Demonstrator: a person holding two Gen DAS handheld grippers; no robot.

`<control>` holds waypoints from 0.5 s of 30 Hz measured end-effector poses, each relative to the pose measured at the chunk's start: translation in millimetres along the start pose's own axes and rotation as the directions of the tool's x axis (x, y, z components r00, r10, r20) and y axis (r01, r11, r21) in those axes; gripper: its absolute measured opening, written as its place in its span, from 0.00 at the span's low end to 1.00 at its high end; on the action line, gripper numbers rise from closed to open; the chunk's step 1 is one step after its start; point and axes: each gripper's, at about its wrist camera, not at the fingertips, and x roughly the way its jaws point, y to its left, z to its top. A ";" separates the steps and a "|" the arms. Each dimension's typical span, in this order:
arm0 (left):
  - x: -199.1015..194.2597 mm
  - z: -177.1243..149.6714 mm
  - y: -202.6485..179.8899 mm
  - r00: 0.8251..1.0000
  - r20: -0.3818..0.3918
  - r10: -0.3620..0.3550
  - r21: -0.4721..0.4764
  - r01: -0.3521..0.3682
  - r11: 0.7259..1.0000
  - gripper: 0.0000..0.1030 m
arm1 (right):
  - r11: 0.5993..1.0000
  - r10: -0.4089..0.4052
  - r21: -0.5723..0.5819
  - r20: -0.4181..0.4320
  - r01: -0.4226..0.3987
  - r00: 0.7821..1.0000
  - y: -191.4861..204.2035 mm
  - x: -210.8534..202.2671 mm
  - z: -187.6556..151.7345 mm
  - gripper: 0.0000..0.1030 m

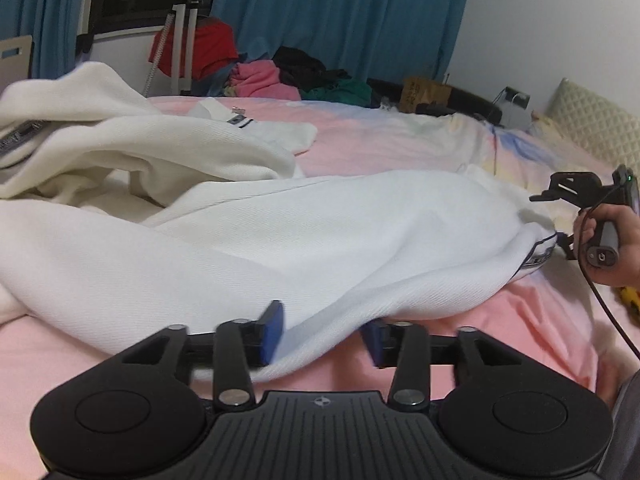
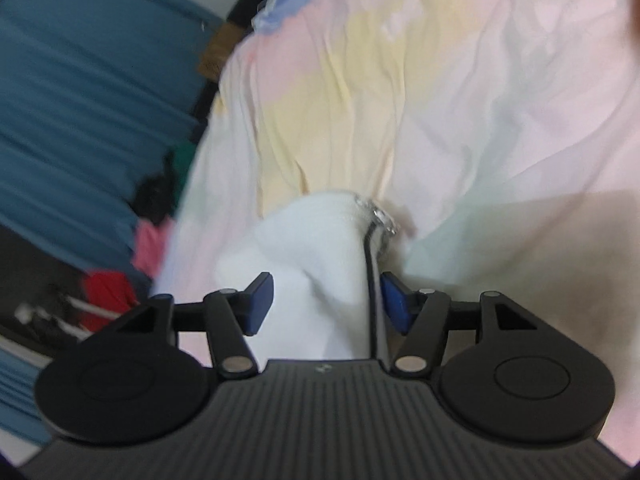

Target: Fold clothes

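A white knitted garment (image 1: 304,232) lies spread and rumpled across the pink bedsheet (image 1: 400,140). Its near hem sags between the blue pads of my left gripper (image 1: 323,338), whose jaws stand apart without pressing on the cloth. In the right wrist view a corner of the white garment (image 2: 320,264) with a zipper pull (image 2: 380,216) rises between the pads of my right gripper (image 2: 327,304). These jaws are also apart and the cloth hangs loose between them. A hand (image 1: 616,248) holds that right gripper at the garment's dark-trimmed corner (image 1: 540,252).
A pile of red, pink, black and green clothes (image 1: 280,72) sits beyond the bed under blue curtains (image 1: 340,12). A white stand (image 1: 180,40) is at the back left. A quilted pillow (image 1: 592,120) lies at the right. A yellow object (image 1: 630,296) rests near the hand.
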 end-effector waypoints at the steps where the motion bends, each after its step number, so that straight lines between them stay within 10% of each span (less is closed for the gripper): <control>1: -3.6 0.5 1.8 1.000 -0.008 0.008 0.002 -0.008 1.000 0.60 | 0.998 -0.039 -0.047 0.007 0.040 0.999 2.5 0.3 -9.0 0.34; 4: -22.8 2.1 8.0 0.999 -0.023 0.031 -0.005 -0.031 0.999 0.76 | 0.985 -0.095 -0.140 0.033 0.099 0.995 4.8 -2.3 -15.8 0.12; 10: -74.6 4.2 60.3 0.999 0.025 0.043 -0.299 -0.034 0.954 0.84 | 0.993 -0.078 -0.074 0.151 0.090 0.985 -1.0 -29.1 -3.4 0.09; 13: -80.7 -3.8 106.9 0.992 -0.008 0.123 -0.533 -0.108 0.839 0.84 | 0.994 -0.093 -0.048 0.178 0.103 0.980 -2.7 -27.5 -0.7 0.08; 15: -80.1 -17.2 141.9 0.988 -0.014 0.152 -0.712 -0.116 0.692 0.84 | 0.993 -0.097 -0.050 0.203 0.110 0.974 -3.3 -29.0 -0.9 0.08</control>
